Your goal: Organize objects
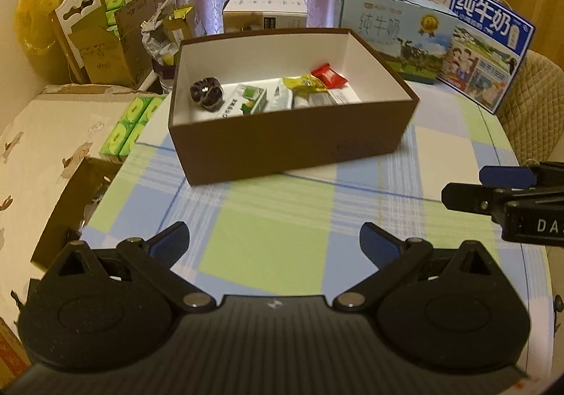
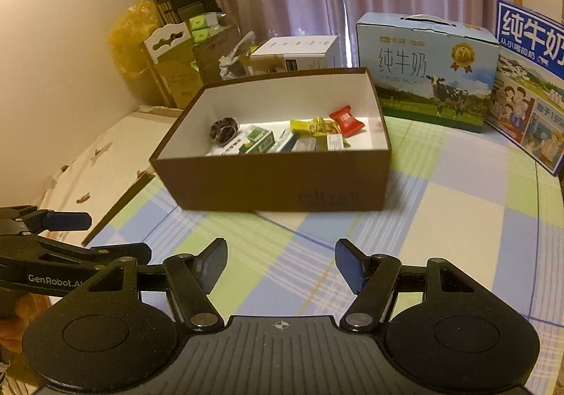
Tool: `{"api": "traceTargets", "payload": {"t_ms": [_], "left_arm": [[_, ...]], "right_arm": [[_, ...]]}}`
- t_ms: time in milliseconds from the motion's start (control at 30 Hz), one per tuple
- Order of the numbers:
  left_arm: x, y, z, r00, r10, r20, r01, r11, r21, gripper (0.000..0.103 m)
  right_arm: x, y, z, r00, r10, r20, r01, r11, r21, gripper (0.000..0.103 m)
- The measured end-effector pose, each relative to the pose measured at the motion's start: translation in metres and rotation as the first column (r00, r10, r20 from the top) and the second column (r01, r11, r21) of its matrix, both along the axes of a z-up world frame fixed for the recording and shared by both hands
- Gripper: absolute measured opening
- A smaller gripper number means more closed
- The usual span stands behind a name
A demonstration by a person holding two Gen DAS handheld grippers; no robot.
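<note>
Left gripper: fingers spread wide, nothing between them; it hovers over the checked tablecloth, well short of the box. Right gripper: fingers likewise apart and empty, above the same cloth, beside the left unit.

The box is brown card with a white interior, open-topped, resting on the cloth beyond both grippers; all visible task items lie inside it on the floor. No loose items show on the cloth near the grippers.

Contents, left to right: a dark round item, identity unclear, probably soft; a green-and-white packet, small and flat, probably light and fairly stiff; take it across the narrow sides. A yellow wrapper and a red wrapper lie on other flat packets; both look like crinkled film, likely light and slippery; pinch the body, not the twisted ends.

The box walls are thin card, likely flexing under a pinch; grip the rim lightly, or push the wall low.

Behind the box stand milk cartons; these probably handle heavy, with a top handle.
</note>
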State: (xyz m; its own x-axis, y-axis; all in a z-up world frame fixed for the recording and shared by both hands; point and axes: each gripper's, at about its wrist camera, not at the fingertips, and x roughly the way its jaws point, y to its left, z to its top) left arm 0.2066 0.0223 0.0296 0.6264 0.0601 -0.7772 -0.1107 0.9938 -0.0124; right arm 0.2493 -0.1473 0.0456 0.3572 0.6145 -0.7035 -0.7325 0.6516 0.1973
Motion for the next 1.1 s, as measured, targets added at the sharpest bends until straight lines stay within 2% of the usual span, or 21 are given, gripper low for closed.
{"api": "traceTargets", "payload": {"t_ms": [600, 1100], "left_arm": [[-0.063, -0.043, 0.007, 0.999, 0.049, 0.000, -0.049, 0.999, 0.007, 0.102], [-0.076, -0.055, 0.007, 0.998, 0.064, -0.001, -0.064, 0.998, 0.007, 0.102]], "right_arm": [[-0.045, -0.063, -0.005, 0.999, 0.042, -0.010, -0.041, 0.999, 0.007, 0.065], [-0.057, -0.082, -0.007, 0.999, 0.044, -0.021, -0.044, 0.999, 0.002, 0.065]]}}
